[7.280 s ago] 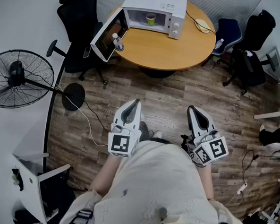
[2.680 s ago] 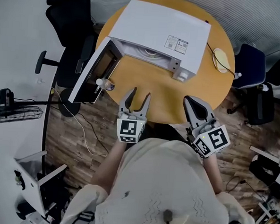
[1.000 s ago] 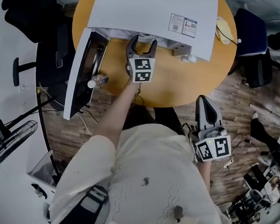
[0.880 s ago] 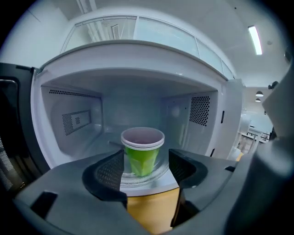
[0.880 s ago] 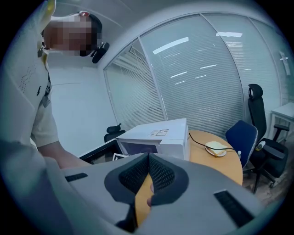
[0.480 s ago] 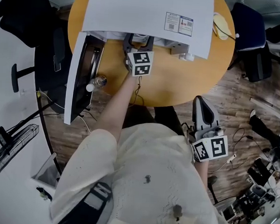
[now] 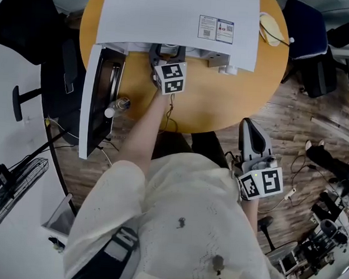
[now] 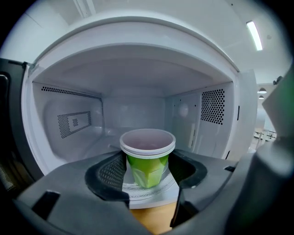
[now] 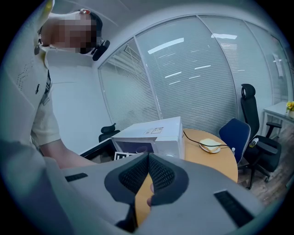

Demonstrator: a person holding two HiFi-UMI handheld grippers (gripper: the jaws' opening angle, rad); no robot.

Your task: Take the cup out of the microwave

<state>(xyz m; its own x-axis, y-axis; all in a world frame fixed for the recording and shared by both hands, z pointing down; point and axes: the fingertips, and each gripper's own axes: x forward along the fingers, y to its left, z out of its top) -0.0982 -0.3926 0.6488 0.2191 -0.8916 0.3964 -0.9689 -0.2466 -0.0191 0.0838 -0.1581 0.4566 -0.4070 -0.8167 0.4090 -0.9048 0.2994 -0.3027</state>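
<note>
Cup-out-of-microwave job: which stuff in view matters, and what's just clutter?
Job:
- cup, between the open left gripper's jaws
- microwave, door swung open
- table

Lying about:
- bottle by the door
- plate beside the microwave
- fan, chairs
- right gripper, shut, away from the table

Office, meeting-room corner. Round wooden tabletop (image 7: 224, 103) with swivel chairs around it: black chairs (image 7: 28, 21) off its left edge, blue chair (image 7: 308, 32) off its right edge. Glass partition walls (image 9: 197, 78) with slatted blinds behind. Wood-plank floor (image 7: 318, 97). Pedestal fan (image 7: 15, 194) by the left wall. White desk (image 9: 278, 109) off to the right. Strip light (image 8: 254, 34) on the ceiling. White microwave (image 7: 176, 15) at the tabletop's far edge
</note>
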